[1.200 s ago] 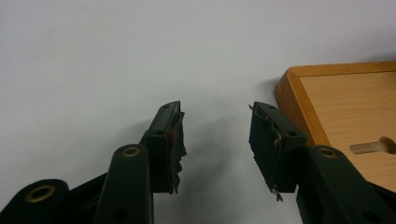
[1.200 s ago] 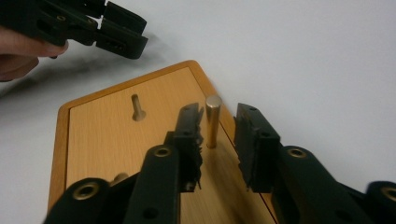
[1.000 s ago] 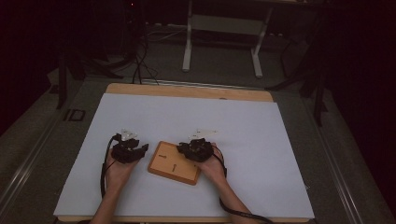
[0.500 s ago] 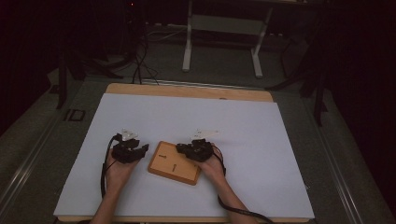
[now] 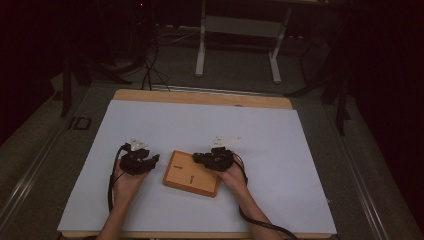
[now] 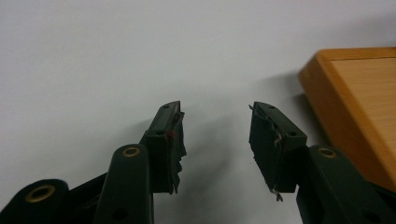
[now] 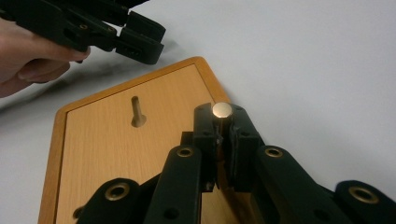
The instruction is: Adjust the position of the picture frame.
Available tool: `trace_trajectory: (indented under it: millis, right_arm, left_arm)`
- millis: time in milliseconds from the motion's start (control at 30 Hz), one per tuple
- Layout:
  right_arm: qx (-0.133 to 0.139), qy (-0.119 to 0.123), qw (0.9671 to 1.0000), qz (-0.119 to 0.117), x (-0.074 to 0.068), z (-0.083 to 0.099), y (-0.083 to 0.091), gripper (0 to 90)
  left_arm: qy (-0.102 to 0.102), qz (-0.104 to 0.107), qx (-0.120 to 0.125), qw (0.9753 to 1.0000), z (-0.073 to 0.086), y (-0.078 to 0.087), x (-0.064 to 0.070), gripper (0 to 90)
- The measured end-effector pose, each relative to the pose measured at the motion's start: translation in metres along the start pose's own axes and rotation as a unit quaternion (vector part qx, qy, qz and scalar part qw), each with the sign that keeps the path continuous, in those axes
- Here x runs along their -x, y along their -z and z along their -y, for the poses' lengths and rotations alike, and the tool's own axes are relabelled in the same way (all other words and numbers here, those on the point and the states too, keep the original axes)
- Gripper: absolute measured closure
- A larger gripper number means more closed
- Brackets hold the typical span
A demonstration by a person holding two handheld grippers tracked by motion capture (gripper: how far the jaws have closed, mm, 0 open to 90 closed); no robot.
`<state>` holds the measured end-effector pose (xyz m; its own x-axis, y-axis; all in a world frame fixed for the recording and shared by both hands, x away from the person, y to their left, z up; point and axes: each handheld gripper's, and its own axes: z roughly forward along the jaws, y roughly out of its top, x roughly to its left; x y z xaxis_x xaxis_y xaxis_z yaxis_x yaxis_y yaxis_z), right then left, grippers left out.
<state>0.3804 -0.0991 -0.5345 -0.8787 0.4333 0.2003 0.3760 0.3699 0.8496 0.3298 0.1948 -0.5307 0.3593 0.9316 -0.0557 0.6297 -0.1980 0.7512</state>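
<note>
From the high view we see a wooden board (image 5: 191, 173) low at centre frame on the white table (image 5: 280, 150), with our left gripper (image 5: 138, 161) just beside its left edge and our right gripper (image 5: 212, 159) over its upper right corner.

In the left gripper view our jaws stand wide and empty; the board's corner (image 6: 355, 107) lies off to the right.

In the right gripper view our jaws pinch a metal pin (image 7: 222, 111), its round head up at centre frame. An upright peg (image 7: 136, 111) already in the board stands to the upper left, so we judge the right hand nearer any open hole.
</note>
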Motion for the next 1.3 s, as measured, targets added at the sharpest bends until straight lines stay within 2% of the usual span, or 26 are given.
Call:
trace_trajectory:
  millis: [167,433,633,833,1000,1300]
  right_arm:
    - [-0.002,0.011,0.9999,-0.007,0.005,0.0,0.009,84.5]
    - [-0.015,0.025,0.9995,0.012,0.013,0.001,0.026,84.5]
    - [-0.025,0.031,0.9991,0.012,0.018,0.003,0.035,84.5]
    - [-0.037,0.042,0.9983,0.015,0.02,0.003,0.036,84.5]
    - [-0.05,0.051,0.9974,0.001,0.02,0.003,0.029,84.5]
    - [-0.051,0.042,0.9978,-0.003,0.022,0.004,0.024,84.6]
  left_arm:
    - [-0.001,0.0,-0.001,1.0,0.0,0.0,0.001,54.3]
    - [-0.001,0.0,-0.003,1.0,0.0,0.0,0.001,54.2]
    - [-0.006,-0.001,-0.005,1.0,0.0,-0.001,0.003,54.1]
    - [-0.005,0.005,-0.003,1.0,-0.001,-0.001,0.004,54.0]
    - [-0.005,0.02,0.001,0.9998,-0.001,-0.001,0.008,53.9]
    - [-0.012,0.031,0.001,0.9994,-0.001,-0.001,0.014,53.8]
